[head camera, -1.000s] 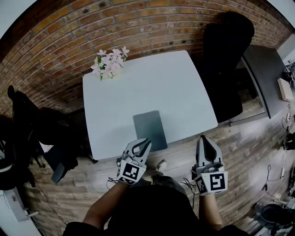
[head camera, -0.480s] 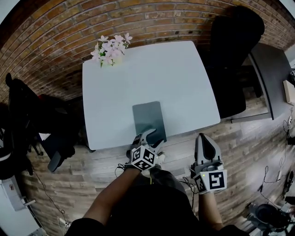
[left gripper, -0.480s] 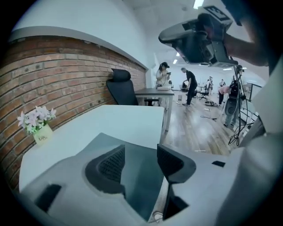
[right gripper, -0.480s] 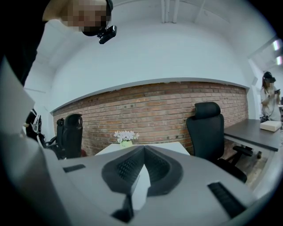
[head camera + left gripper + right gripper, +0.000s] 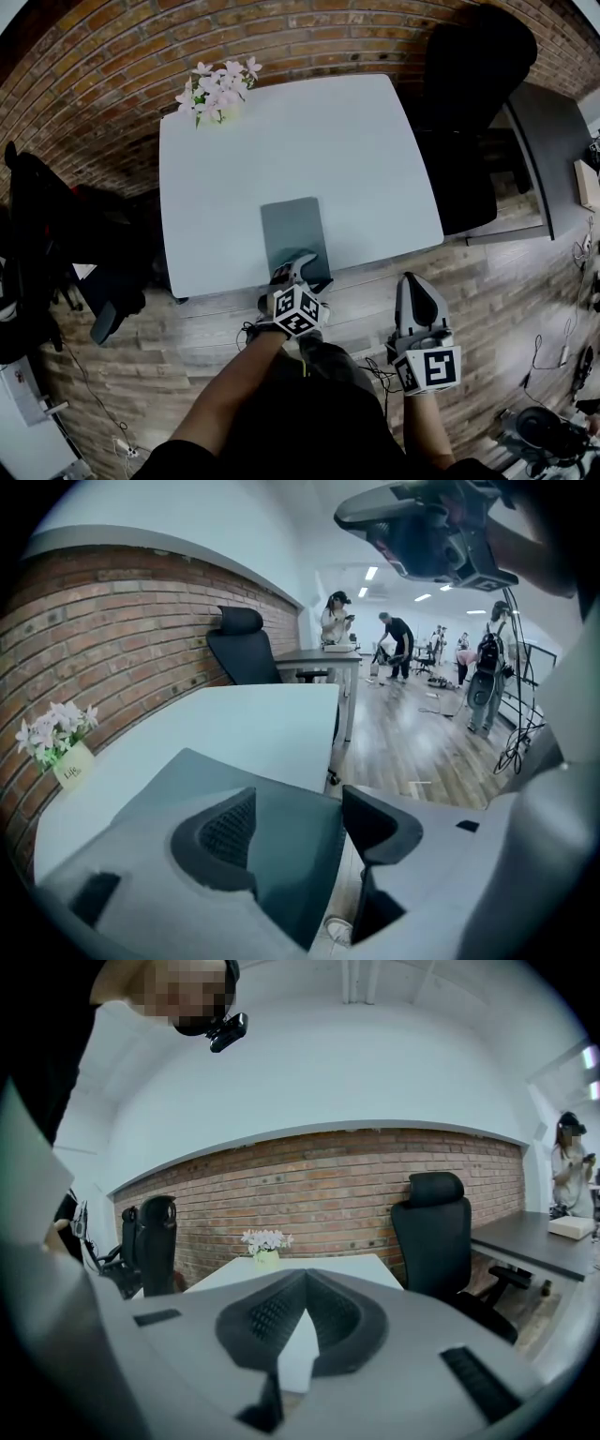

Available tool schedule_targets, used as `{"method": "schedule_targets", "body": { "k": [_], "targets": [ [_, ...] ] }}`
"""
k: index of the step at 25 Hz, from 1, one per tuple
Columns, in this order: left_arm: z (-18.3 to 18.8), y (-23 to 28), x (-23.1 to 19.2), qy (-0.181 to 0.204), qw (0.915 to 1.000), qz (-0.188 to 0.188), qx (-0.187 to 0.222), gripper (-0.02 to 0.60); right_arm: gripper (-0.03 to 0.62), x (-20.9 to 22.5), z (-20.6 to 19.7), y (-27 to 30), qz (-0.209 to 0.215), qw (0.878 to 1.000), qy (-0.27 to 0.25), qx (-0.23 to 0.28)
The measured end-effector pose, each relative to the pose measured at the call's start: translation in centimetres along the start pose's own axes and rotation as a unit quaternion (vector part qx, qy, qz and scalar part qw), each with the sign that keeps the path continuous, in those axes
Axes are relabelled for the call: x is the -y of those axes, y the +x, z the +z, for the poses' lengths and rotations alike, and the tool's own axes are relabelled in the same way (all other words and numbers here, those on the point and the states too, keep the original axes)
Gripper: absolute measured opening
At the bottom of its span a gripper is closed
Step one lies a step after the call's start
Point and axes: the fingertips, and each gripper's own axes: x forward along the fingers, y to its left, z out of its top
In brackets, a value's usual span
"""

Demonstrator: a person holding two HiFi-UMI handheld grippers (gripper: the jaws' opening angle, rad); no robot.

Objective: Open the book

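A closed dark grey-green book lies on the white table, close to its near edge. My left gripper hovers over the book's near end, tilted down. In the left gripper view its jaws are opening, and the book's near corner lies below the gap between them. The pads do not press on it. My right gripper hangs off the table's near right side over the floor. In the right gripper view its fingers meet at the tips with nothing between them.
A small pot of pink flowers stands at the table's far left corner. A black office chair and a dark desk stand to the right, another black chair to the left. A brick wall runs behind.
My left gripper has dropped and moved forward to the book's near end, and its jaws have gone from shut to open. The right gripper has hardly moved.
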Motion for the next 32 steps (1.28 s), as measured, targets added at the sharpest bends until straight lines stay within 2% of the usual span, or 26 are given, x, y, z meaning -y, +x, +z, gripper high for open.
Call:
{"method": "schedule_targets", "body": {
  "k": [8,10,13,14,18,23,26,29,32],
  "targets": [
    [-0.2,0.4,0.4,-0.004,0.9998,-0.019,-0.009,0.290,0.011,-0.2,-0.6,0.0,0.013,1.000,0.001,-0.002],
    [-0.3,0.6,0.8,0.003,0.9996,-0.024,-0.015,0.330,0.011,-0.4,-0.6,0.3,0.020,1.000,-0.002,-0.004],
    [-0.5,0.7,0.4,-0.006,0.9997,-0.013,-0.019,0.334,0.011,-0.2,-0.7,0.4,0.019,1.000,-0.008,-0.011],
    [-0.4,0.8,0.1,-0.009,0.9997,-0.009,-0.020,0.316,0.011,-0.1,-0.7,0.4,0.019,1.000,-0.009,-0.011],
    [-0.5,0.9,0.0,0.001,0.9998,-0.002,-0.022,0.311,0.011,0.3,-1.1,0.2,0.017,1.000,-0.010,-0.015],
    [-0.2,0.5,0.4,-0.012,0.9995,-0.027,-0.008,0.259,0.011,0.3,-0.9,0.2,0.016,1.000,-0.002,-0.012],
    [0.1,0.2,1.0,-0.022,0.9988,-0.043,-0.004,0.161,0.011,0.5,-1.2,0.1,0.017,1.000,-0.010,-0.016],
    [0.5,-0.2,1.4,-0.036,0.9981,-0.049,0.006,0.115,0.011,0.3,-0.8,0.1,0.019,1.000,-0.004,-0.011],
    [1.2,-1.1,1.2,-0.039,0.9983,-0.036,0.024,0.054,0.011,0.1,-0.7,0.2,0.027,1.000,-0.006,-0.006]
  ]
}}
